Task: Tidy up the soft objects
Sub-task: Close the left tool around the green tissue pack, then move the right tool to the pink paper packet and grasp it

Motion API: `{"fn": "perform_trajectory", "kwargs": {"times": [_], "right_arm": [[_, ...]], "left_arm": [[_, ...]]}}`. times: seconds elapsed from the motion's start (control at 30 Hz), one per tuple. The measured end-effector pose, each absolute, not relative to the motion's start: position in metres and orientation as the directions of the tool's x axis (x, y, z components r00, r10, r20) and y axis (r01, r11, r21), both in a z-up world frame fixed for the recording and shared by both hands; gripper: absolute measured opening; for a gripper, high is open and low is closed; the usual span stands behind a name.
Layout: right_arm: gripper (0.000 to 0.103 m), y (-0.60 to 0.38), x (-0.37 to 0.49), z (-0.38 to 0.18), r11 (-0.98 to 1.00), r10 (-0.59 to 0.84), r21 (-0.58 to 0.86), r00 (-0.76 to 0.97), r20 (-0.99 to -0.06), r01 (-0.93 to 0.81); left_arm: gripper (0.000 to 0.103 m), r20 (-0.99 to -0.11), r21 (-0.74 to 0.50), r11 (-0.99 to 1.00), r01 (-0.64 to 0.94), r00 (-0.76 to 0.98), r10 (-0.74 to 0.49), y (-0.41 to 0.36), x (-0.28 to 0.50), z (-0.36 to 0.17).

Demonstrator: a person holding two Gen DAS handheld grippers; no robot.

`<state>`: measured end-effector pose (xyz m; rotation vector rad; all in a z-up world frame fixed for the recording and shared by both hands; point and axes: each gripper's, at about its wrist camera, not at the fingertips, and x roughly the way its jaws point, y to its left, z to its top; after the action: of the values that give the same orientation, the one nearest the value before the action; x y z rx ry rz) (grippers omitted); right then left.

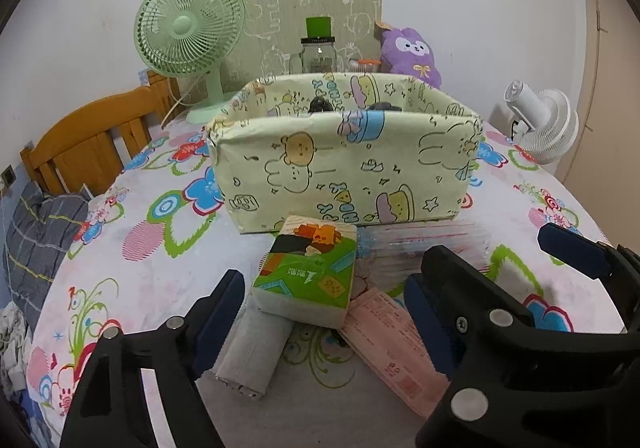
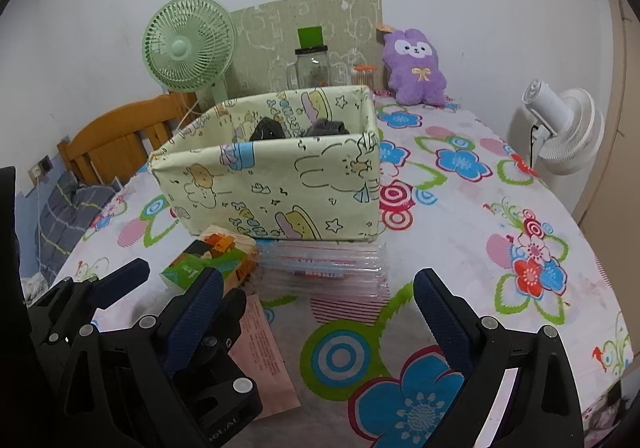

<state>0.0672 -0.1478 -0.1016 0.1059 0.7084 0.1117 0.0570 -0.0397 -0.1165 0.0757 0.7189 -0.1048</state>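
Both grippers hang over the flowered tablecloth with jaws apart and nothing clamped. Farthest left, the left gripper straddles a green tissue pack without pressing it; a rolled grey cloth lies just beside its left finger, partly under the pack, and a pink paper packet lies under the pack's right corner. Behind these stands the cartoon-print fabric bin, dark soft items inside — a clear plastic-wrapped pack touches its front. The right gripper is spread wide over bare cloth just in front of that pack. A purple plush sits at the back wall, right of a green fan.
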Motion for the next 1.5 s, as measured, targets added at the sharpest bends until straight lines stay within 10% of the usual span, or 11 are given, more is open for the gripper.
{"fn": "perform_trajectory", "kwargs": {"times": [0.47, 1.5], "right_arm": [[0.097, -0.142, 0.091, -0.117, 0.987, 0.145, 0.146, 0.716, -0.683, -0.061], [0.091, -0.119, 0.055, -0.106, 0.980, 0.199, 0.139, 0.723, -0.662, -0.142]], "left_arm": [[0.054, -0.693, 0.008, 0.992, 0.122, 0.716, -0.082, -0.032, 0.079, -0.131], [0.051, -0.645, 0.044, 0.999, 0.030, 0.764, 0.005, -0.012, 0.026, -0.116]]}}
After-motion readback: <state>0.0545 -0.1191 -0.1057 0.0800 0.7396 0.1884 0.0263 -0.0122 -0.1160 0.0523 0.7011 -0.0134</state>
